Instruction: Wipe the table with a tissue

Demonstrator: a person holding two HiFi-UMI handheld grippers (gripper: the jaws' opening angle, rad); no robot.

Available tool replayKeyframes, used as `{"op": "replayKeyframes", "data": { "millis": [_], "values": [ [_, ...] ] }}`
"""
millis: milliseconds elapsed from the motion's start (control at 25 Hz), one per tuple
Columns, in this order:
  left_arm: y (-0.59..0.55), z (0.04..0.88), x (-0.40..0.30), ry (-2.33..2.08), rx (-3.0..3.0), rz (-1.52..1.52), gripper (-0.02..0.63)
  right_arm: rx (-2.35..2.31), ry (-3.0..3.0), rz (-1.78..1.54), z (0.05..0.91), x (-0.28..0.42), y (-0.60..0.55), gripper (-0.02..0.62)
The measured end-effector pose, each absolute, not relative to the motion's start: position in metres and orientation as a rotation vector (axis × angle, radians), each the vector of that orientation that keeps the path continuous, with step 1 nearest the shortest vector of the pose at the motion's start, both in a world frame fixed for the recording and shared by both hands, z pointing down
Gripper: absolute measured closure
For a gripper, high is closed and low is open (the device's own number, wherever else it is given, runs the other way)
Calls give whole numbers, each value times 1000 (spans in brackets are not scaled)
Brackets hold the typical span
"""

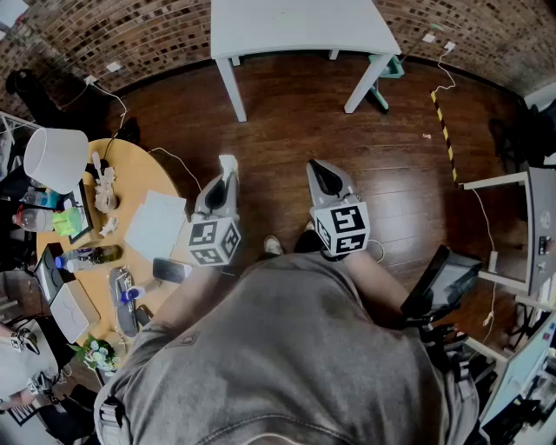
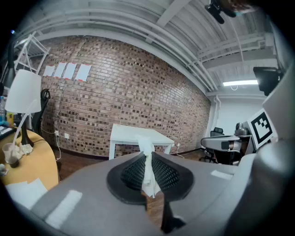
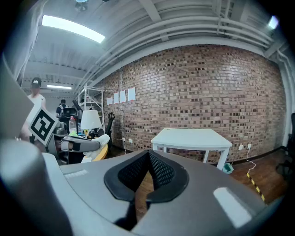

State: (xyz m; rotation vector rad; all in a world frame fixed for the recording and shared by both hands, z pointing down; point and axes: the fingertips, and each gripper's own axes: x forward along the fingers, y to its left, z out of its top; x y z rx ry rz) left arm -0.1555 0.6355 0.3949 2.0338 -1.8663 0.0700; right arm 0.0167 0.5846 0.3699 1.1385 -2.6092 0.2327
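Two tongs aloft, tissue pinched in the left

At far left: round yellow desk (image 1: 152,178), cluttered along its left side with a white lamp shade (image 1: 56,158), a bottle (image 1: 91,255), a white paper sheet (image 1: 156,224) and a dark phone (image 1: 169,270) near the right edge.

Just right of that desk's edge, over the brown wood floor (image 1: 287,130): left tongs (image 1: 225,176), marker cube (image 1: 213,242) at the near end, tips pointing far. Clamped on a white tissue (image 2: 147,152), plain in the left gripper view. Pinched upright between the two black ribbed pads (image 2: 131,174), with a crumpled tuft sticking out past the tips and a tail hanging below. Touching neither desk.

Straight ahead and far, against the brick wall (image 2: 138,92): white desk (image 1: 295,26), well apart from tissue and tongs alike.

Beside the left pair, about level with it: right tongs (image 1: 319,174), second cube (image 1: 340,229) at the near end. Closed tip to tip on nothing, only a sliver of floor showing below the meeting pads in the right gripper view.

Near, filling the bottom of the head view: grey shirt (image 1: 295,365).

Farther right, on the floor: black-and-yellow striped strip (image 1: 445,130).
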Motion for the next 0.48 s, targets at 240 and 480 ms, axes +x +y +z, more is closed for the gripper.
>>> {"op": "replayKeyframes", "data": {
  "millis": [240,480],
  "values": [
    [614,395,-159,-1882,2023,67,577,1129,-2617,226,373,14,560,581],
    [567,393,-161,-1921,2001,74,577,1093,-2653,231,373,11,514,581]
  ]
}}
